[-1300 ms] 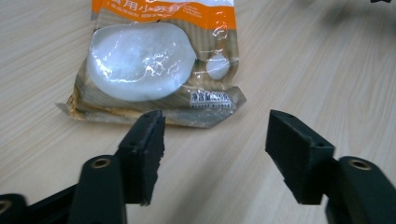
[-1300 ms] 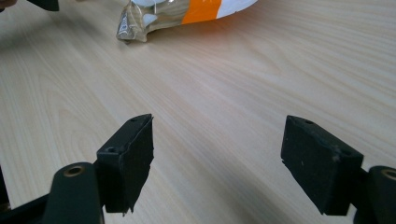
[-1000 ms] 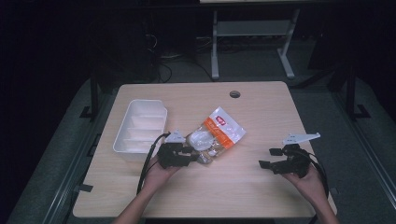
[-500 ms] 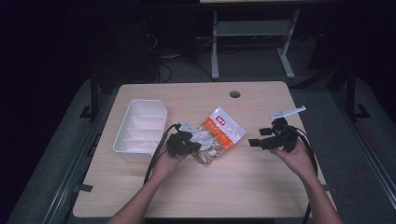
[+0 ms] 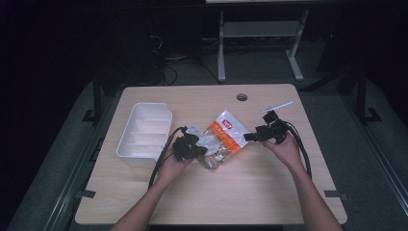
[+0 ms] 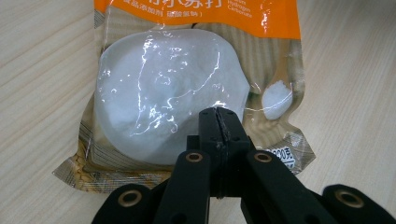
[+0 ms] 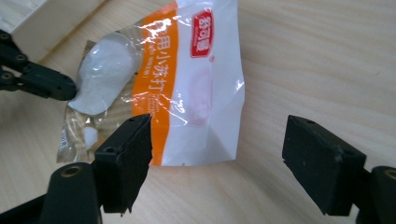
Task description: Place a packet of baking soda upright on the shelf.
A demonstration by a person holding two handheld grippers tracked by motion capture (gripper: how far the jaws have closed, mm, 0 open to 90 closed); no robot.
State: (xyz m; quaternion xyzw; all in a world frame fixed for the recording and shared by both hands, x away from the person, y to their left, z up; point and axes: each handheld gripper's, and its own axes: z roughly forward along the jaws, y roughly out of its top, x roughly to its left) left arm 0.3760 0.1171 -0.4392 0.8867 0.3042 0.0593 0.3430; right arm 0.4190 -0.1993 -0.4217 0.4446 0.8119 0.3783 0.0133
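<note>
wooden table (image 5: 269,192), snack bag (image 5: 222,139) btwn claws, left claw (image 6: 218,122) clenched over bag, right claw (image 7: 217,158) released nearby

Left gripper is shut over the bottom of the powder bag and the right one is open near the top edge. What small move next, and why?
Probably ease the right gripper forward and shut it on the bag: its jaws stand wide apart, with the bag's white top edge between and just beyond them, while the left gripper is shut at the other end.

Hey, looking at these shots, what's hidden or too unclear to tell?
- Left gripper: jaws shut over the powder bag; whether film is pinched is hidden by them.
- Bag top: cut off by the left gripper view's upper edge.
- White tray contents: too small in the high view.
- Small print: blurred.
</note>
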